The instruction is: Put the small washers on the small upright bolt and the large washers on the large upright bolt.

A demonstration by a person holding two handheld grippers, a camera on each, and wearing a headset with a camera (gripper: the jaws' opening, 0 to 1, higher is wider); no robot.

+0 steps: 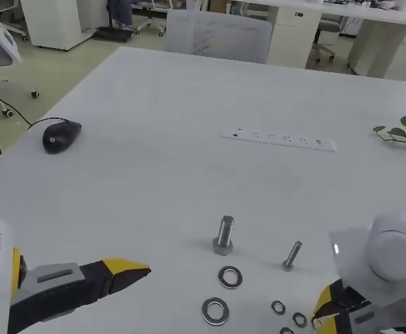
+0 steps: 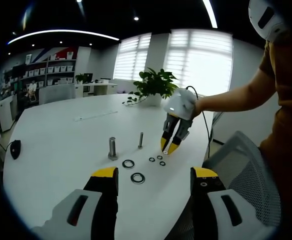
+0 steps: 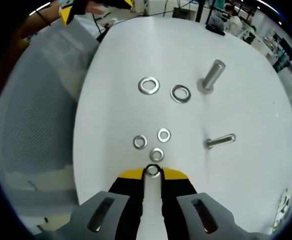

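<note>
R tongs [image 3: 153,175] pinch 1 small washer [image 3: 153,168], L tongs [image 2: 155,174] wide; 3 small washers [image 3: 140,142] [image 3: 164,135] [image 3: 156,154], 2 lg washers [image 3: 149,85] [image 3: 180,93], 2 bolts [image 3: 211,76] [image 3: 220,141].

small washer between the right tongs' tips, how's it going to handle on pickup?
The small washer sits between the right tongs' narrow tips; thin, shiny metal, so probably stiff and light but slippery, apt to pop out. Round and flat: likely stable lying on the smooth table, but dropped on edge it may roll.
</note>
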